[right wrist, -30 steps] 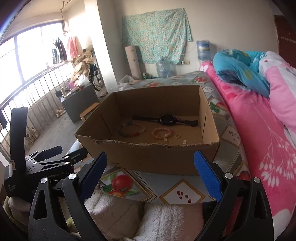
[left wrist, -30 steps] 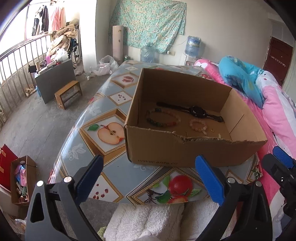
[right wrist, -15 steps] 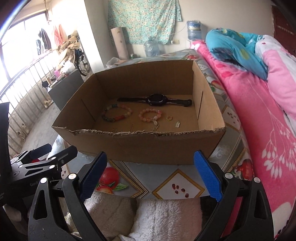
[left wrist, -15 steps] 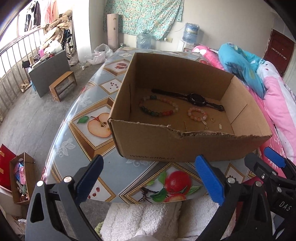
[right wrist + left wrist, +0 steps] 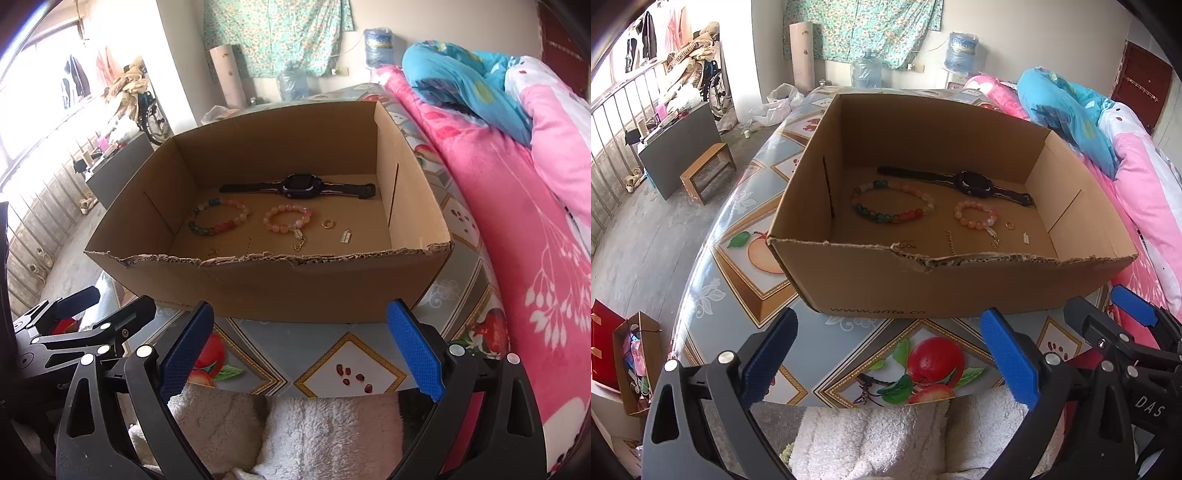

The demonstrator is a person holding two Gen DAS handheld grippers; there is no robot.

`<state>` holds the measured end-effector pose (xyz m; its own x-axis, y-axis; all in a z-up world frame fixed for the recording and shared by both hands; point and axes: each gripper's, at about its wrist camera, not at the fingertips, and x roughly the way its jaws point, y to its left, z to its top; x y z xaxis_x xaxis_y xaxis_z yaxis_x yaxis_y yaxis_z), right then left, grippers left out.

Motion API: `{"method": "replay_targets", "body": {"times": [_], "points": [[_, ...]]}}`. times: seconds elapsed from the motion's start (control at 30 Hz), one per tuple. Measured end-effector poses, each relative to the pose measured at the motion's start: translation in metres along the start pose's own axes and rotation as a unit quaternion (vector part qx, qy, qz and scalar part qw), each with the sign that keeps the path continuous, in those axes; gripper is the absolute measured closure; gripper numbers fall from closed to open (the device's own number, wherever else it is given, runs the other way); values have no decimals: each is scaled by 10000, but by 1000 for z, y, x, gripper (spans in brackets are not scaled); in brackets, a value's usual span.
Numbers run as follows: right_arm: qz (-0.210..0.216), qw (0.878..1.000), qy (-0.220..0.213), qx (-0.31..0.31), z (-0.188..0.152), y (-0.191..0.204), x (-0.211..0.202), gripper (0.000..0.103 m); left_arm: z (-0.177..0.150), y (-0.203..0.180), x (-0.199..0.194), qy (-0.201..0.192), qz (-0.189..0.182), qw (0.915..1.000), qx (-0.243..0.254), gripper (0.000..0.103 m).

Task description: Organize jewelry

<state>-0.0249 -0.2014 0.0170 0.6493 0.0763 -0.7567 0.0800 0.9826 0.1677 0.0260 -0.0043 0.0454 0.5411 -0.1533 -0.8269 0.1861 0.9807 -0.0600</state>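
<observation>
An open cardboard box (image 5: 960, 284) stands on the bench (image 5: 849, 343), which has a cover printed with fruit pictures. The near edge of the box is torn and rough. All the jewelry lies on the floor of the box.

At the back lies a black wristwatch (image 5: 299, 186), stretched flat along the far wall. In front of it, toward the left side, is a multicolored bead bracelet (image 5: 218, 220) with green, red and pale beads. Just beside it on the right is a smaller pink bead bracelet (image 5: 287, 218). A small gold ring (image 5: 328, 223) lies near the pink bracelet, and a little silver charm (image 5: 346, 236) is a bit further right. Close to the torn front wall are thin gold chain pieces (image 5: 300, 242), partly hidden by the edge, so I cannot tell their full shape.

The left gripper (image 5: 886, 358) is before the box, above the bench, with its blue pads spread wide and nothing between them. The right gripper (image 5: 301, 350) is also in front of the box, released, its pads wide apart and holding nothing. Neither gripper touches the box.

A pink blanket (image 5: 517, 240) lies on the bed to the right of the bench. A white fluffy fabric (image 5: 314, 435) shows below the grippers.
</observation>
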Motion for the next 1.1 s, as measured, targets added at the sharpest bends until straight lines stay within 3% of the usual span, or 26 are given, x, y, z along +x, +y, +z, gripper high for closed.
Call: {"method": "replay_targets", "body": {"times": [1.1], "points": [[-71, 9999, 115, -27, 0, -2, 5, 12, -1, 2, 6, 61, 56, 10000, -5, 6]]}}
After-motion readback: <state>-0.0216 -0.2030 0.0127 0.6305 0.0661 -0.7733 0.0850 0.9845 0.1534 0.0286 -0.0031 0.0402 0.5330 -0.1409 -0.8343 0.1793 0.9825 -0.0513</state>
